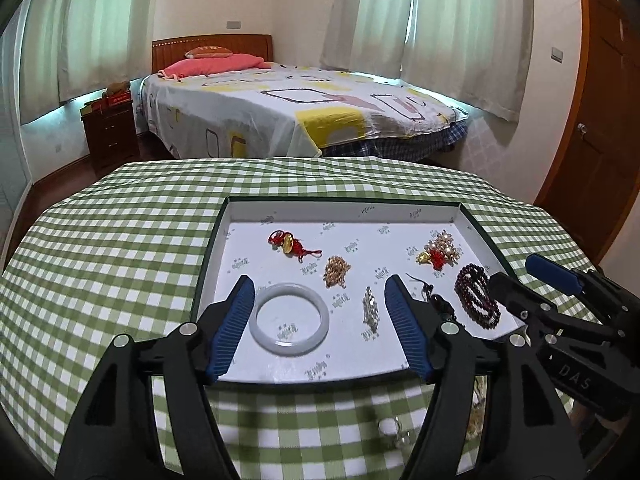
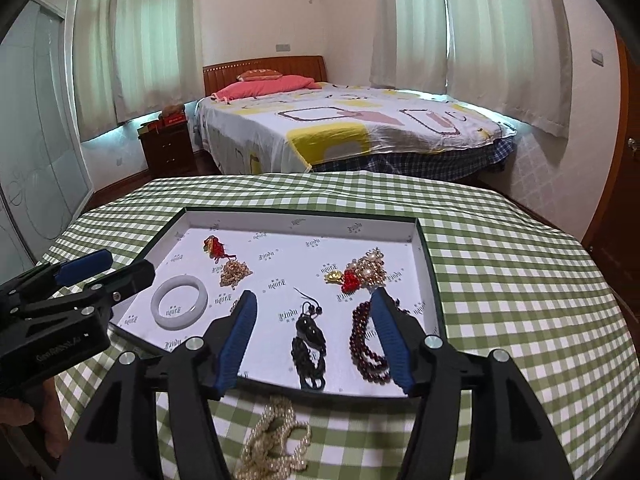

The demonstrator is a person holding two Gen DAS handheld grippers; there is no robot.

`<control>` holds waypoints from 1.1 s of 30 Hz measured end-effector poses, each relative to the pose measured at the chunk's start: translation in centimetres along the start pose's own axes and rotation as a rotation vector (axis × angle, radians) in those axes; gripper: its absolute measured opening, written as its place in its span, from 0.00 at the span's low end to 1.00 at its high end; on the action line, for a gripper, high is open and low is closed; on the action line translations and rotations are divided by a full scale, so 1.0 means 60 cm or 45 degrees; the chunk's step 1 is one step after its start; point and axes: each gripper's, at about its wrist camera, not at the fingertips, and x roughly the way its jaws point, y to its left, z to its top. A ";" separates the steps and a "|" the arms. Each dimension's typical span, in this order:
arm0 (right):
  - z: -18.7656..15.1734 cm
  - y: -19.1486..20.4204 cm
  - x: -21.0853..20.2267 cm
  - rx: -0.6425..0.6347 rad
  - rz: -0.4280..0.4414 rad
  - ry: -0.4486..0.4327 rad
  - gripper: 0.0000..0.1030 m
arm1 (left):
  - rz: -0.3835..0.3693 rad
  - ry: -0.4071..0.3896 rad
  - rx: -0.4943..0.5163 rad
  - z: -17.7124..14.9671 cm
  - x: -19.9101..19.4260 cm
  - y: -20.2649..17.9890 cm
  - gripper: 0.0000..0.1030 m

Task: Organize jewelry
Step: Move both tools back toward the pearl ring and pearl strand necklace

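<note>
A shallow white-lined tray (image 1: 224, 240) on the checked cloth holds the jewelry. My left gripper (image 1: 320, 282) hangs open over the tray's near half, with a white bangle (image 1: 292, 320) and a silver chain (image 1: 371, 308) lying below its fingers, untouched. My right gripper (image 2: 314, 295) is also open, above a black bead string (image 2: 310, 344); a dark red bead bracelet (image 2: 366, 344) lies under its right finger. A gold chain (image 1: 337, 272), a red-and-gold charm (image 1: 288, 242) and a pearl-and-gold cluster (image 2: 370, 268) lie farther back. A pearl necklace (image 2: 276, 444) lies on the cloth in front of the tray.
The green checked tablecloth (image 1: 120, 248) covers a round table. A small clear piece (image 1: 394, 432) lies on it near the front edge. The two grippers stand side by side, close together. Beyond the table are a bed (image 1: 280, 112), a nightstand (image 1: 110, 132) and a door (image 1: 592, 120).
</note>
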 end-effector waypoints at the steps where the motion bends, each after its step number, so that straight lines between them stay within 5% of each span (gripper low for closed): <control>1: -0.002 0.000 -0.003 0.003 -0.002 -0.002 0.57 | 0.001 -0.002 0.000 -0.003 -0.005 -0.001 0.65; 19: -0.062 0.003 -0.071 0.018 -0.021 -0.037 0.62 | 0.040 -0.030 -0.031 -0.070 -0.093 0.019 0.80; 33: -0.128 0.022 -0.057 0.013 -0.011 0.043 0.62 | 0.078 -0.001 -0.090 -0.127 -0.115 0.062 0.81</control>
